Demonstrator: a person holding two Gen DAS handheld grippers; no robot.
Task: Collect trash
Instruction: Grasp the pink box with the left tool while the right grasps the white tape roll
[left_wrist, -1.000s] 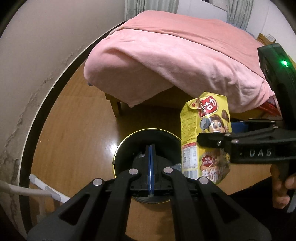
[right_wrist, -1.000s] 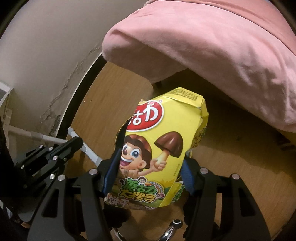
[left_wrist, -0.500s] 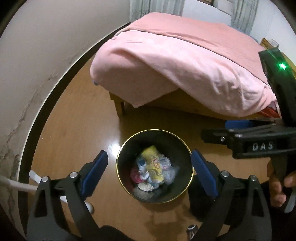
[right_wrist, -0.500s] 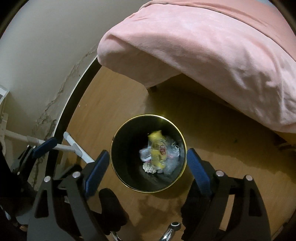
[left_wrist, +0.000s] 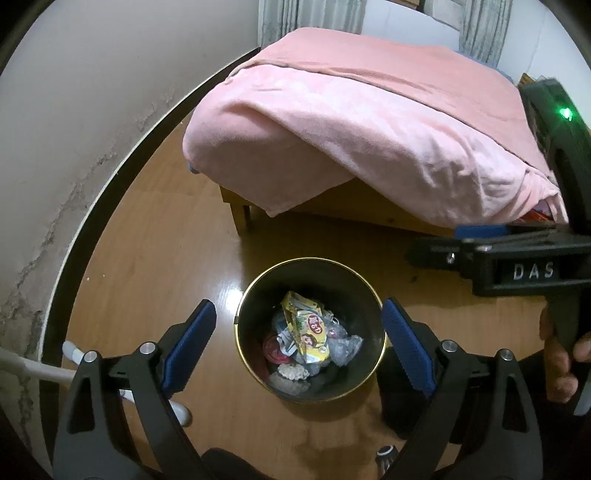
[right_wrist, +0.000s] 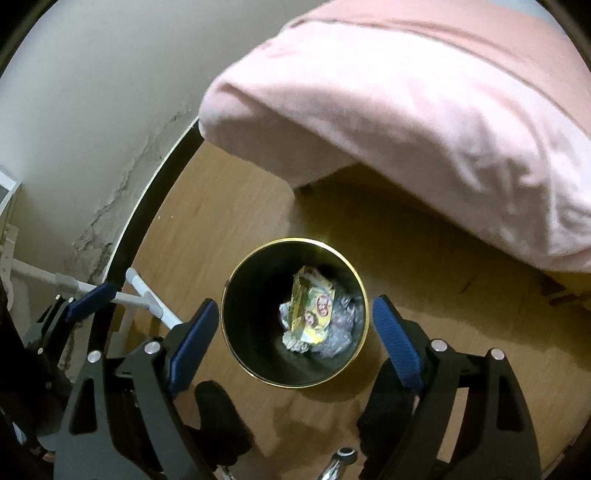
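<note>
We hold both grippers, left gripper (left_wrist: 295, 350) and right gripper (right_wrist: 295, 345), wide apart and empty above the bin (right_wrist: 364, 314); yellow snack box (right_wrist: 312, 312) lies inside (atop other rubbish).

One bin (left_wrist: 380, 325) — one yellow snack box (left_wrist: 308, 334); two grippers — left gripper (left_wrist: 299, 347), right gripper (right_wrist: 293, 332)

Left gripper (left_wrist: 295, 343): jaws spread wide, blue pads facing each other, nothing between, pointing down at floor. Right gripper (right_wrist: 291, 336): jaws likewise wide apart, empty, pointing down. Seen from left wrist view, right gripper body at right edge, roughly level, green light lit, held by hand (left_wrist: 559, 354) wrapped round its handle. Both grippers close together, side by side.
</note>
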